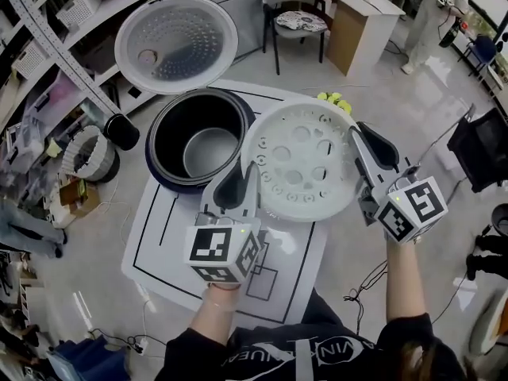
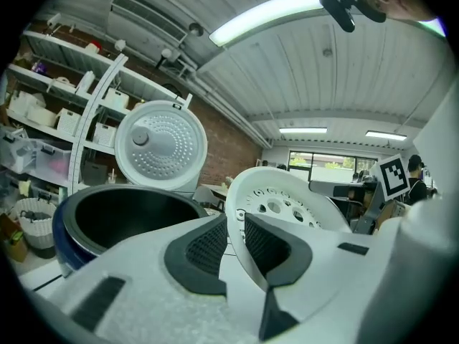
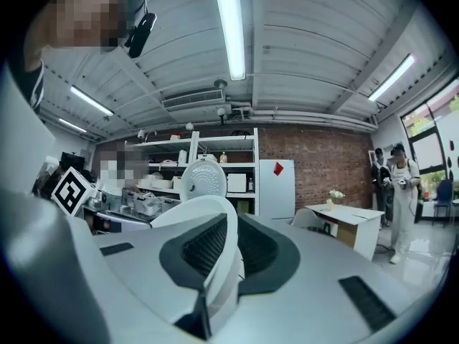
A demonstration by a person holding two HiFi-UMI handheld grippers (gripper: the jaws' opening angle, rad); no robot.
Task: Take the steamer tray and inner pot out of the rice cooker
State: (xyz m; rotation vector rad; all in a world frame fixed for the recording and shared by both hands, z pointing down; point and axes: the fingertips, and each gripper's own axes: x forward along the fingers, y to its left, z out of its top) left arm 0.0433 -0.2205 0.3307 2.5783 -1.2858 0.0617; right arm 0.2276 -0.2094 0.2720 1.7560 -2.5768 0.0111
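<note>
Steamer tray (image 1: pixel 300 161) hangs beside the rice cooker (image 1: pixel 171 173), opposite rims clamped by left hand-held gripper (image 1: pixel 238 189) and right hand-held gripper (image 1: pixel 371 151).

no full word legible anywhere. dark shirt (image 1: pixel 295 357): white curved lettering, cut by frame edge, only fragments, unreadable. left marker cube (image 1: pixel 223 253) and right marker cube (image 1: pixel 413 207): black-and-white square code patterns, no letters or digits. white cabinet (image 3: pixel 277 188): small red diamond sign (image 3: pixel 278 168), print too small.
</note>
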